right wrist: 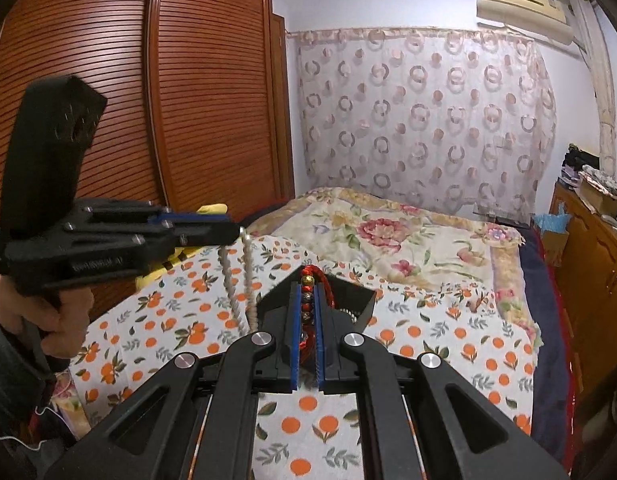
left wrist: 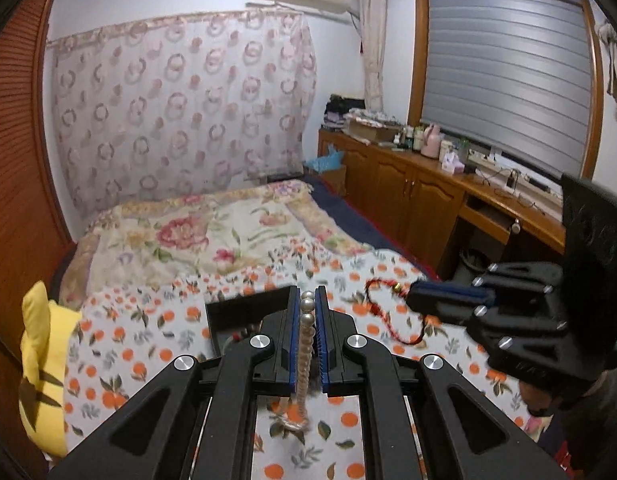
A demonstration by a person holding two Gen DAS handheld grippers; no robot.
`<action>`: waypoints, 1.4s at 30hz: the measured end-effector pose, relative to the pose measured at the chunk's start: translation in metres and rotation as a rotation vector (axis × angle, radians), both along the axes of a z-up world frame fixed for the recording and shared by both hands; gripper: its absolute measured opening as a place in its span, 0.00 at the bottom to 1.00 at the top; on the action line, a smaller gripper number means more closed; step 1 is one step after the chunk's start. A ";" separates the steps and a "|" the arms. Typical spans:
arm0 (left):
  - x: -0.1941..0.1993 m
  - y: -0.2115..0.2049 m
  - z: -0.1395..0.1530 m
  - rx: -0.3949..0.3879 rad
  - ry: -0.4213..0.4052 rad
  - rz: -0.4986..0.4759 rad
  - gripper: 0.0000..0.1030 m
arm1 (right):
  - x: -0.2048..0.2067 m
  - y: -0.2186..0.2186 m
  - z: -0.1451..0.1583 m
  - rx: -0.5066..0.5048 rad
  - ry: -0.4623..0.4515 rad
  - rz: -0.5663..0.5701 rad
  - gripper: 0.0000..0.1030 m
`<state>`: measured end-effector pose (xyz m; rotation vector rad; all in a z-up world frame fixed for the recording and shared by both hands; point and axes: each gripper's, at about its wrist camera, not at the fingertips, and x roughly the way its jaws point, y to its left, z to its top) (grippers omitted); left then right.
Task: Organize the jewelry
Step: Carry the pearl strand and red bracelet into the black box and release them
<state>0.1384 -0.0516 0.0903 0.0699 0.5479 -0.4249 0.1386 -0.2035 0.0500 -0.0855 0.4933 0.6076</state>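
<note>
My left gripper (left wrist: pixel 307 300) is shut on a pearl necklace (left wrist: pixel 305 344); beads run between its blue pads and a loop dangles below. From the right wrist view that same left gripper (right wrist: pixel 232 230) is at the left, with the pearl necklace (right wrist: pixel 248 276) hanging in two strands over the bed. My right gripper (right wrist: pixel 307 292) is shut on a red cord bracelet (right wrist: pixel 308 304) with gold and dark beads. In the left wrist view the right gripper (left wrist: pixel 412 296) holds the red bracelet (left wrist: pixel 392 312) looped out to its left. A black open jewelry box (left wrist: pixel 244 316) lies under both grippers on the orange-print sheet.
A bed with an orange-print sheet (left wrist: pixel 148 344) and a floral quilt (left wrist: pixel 212 236). A yellow pillow (left wrist: pixel 40 360) lies at its left edge beside the wooden wardrobe (right wrist: pixel 148 100). A cluttered wooden cabinet (left wrist: pixel 420 184) runs along the right under the window. A hand (right wrist: pixel 64 320) grips the left tool.
</note>
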 end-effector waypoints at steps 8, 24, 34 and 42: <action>0.023 0.007 0.048 -0.002 -0.075 0.032 0.06 | 0.033 0.010 0.016 0.022 -0.015 0.029 0.07; 0.093 0.029 -0.024 -0.012 0.089 0.098 0.07 | 0.107 0.042 -0.046 0.000 0.125 0.049 0.07; 0.068 0.050 -0.073 0.019 0.109 0.171 0.42 | 0.125 0.051 -0.088 -0.057 0.172 -0.034 0.10; 0.021 0.049 -0.069 0.062 0.024 0.225 0.83 | 0.083 0.032 -0.074 -0.007 0.135 -0.110 0.35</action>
